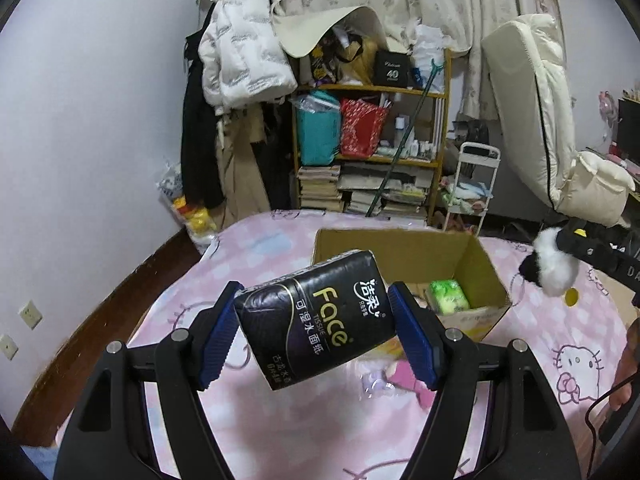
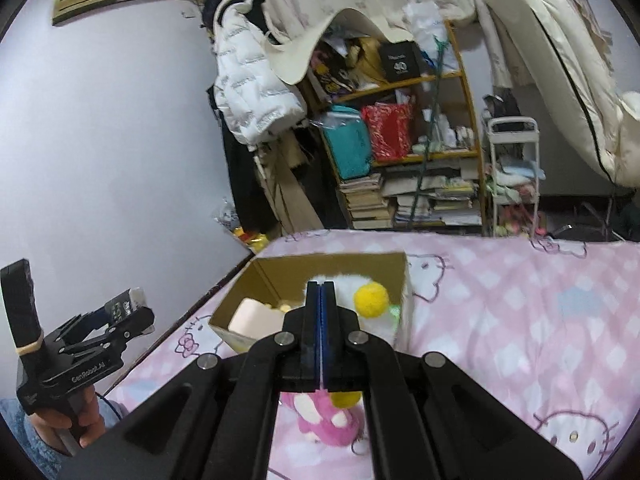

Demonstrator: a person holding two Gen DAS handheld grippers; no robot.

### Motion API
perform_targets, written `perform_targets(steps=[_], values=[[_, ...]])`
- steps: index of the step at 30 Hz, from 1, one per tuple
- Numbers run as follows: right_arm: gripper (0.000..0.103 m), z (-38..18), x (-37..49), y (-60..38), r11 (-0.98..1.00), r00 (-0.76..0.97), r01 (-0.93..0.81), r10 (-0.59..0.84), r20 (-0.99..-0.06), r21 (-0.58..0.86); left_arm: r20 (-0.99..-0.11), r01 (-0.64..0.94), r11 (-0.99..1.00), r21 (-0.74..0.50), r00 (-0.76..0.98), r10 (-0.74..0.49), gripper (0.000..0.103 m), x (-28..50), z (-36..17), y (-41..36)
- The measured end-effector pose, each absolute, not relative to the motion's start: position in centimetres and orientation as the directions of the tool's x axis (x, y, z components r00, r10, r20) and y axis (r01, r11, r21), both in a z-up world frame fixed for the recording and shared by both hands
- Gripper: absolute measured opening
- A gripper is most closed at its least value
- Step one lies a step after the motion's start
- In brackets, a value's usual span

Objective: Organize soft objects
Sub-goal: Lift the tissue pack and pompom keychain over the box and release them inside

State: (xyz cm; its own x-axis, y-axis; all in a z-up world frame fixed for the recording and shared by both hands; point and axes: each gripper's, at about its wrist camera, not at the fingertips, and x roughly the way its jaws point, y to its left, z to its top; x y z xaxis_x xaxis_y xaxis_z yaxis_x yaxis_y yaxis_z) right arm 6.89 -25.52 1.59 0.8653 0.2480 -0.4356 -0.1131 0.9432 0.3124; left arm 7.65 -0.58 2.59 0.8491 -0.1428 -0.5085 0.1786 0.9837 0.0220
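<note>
My left gripper (image 1: pixel 316 332) is shut on a black tissue pack (image 1: pixel 316 316) marked "Face", held above the pink bed in front of an open cardboard box (image 1: pixel 408 248). A green tissue pack (image 1: pixel 448 296) lies inside the box. My right gripper (image 2: pixel 321 312) is shut on a white plush toy with yellow pompoms (image 2: pixel 370 300), held just above the box (image 2: pixel 280 276); the same toy shows black and white at the right of the left wrist view (image 1: pixel 554 266). A pink plush (image 2: pixel 324 420) lies on the bed below my right gripper.
The bed has a pink Hello Kitty sheet (image 2: pixel 520 320). A cluttered wooden shelf (image 1: pixel 372 140) with books, hanging coats (image 1: pixel 240 60) and a small white cart (image 1: pixel 472 184) stand beyond the bed. A cream item (image 2: pixel 256 316) lies in the box.
</note>
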Motion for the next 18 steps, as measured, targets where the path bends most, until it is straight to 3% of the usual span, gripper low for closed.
perform_targets(steps=[10, 18], values=[[0.001, 2.5, 11.5, -24.6, 0.945, 0.860, -0.175, 0.284, -0.423, 0.278, -0.446, 0.257, 0.961, 0.097, 0.875, -0.189, 0.073, 11.7, 4.6, -3.6], [0.001, 0.9, 13.7, -24.5, 0.944, 0.851, -0.179, 0.290, -0.438, 0.276, -0.491, 0.311, 0.948, 0.066, 0.837, -0.240, 0.073, 16.4, 2.4, -5.9]])
